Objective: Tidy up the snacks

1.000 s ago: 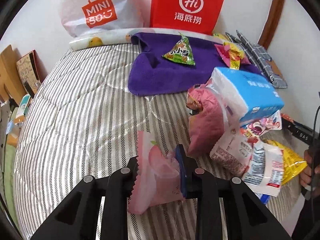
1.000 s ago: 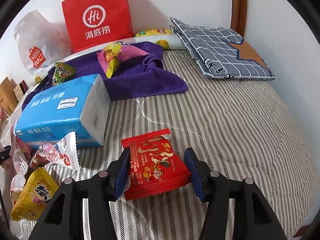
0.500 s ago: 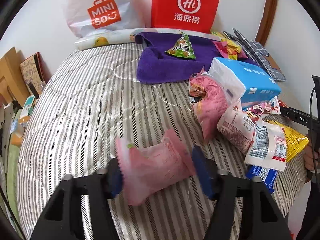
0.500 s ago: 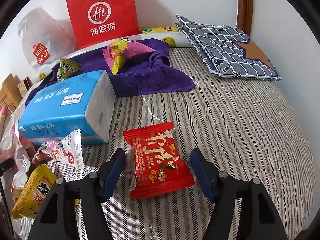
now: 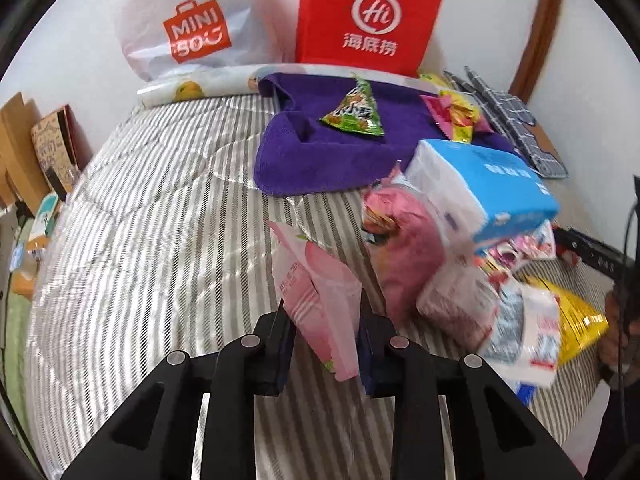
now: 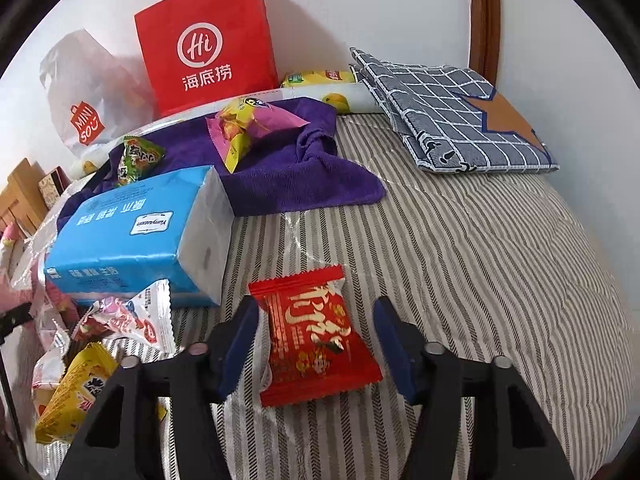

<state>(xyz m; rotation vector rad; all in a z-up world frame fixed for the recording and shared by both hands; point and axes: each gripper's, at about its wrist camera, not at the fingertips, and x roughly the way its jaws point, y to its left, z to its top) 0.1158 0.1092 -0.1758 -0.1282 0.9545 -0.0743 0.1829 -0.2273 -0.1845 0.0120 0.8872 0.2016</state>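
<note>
My left tongs (image 5: pixel 322 340) gripped a pink snack packet (image 5: pixel 316 284); my right tongs (image 6: pixel 316 344), closing, straddled a red packet (image 6: pixel 314 332); most snacks lay unsorted.

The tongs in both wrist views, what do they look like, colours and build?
Both are alike: the left tongs and right tongs have matte black angular arms with cut-out slots and round silver rivets. Each finger ends in a dark blue pad. No markings, cables or sleeves show on them.

Even daylight, fisheye-warped edges, left view motion-blurred.
</note>
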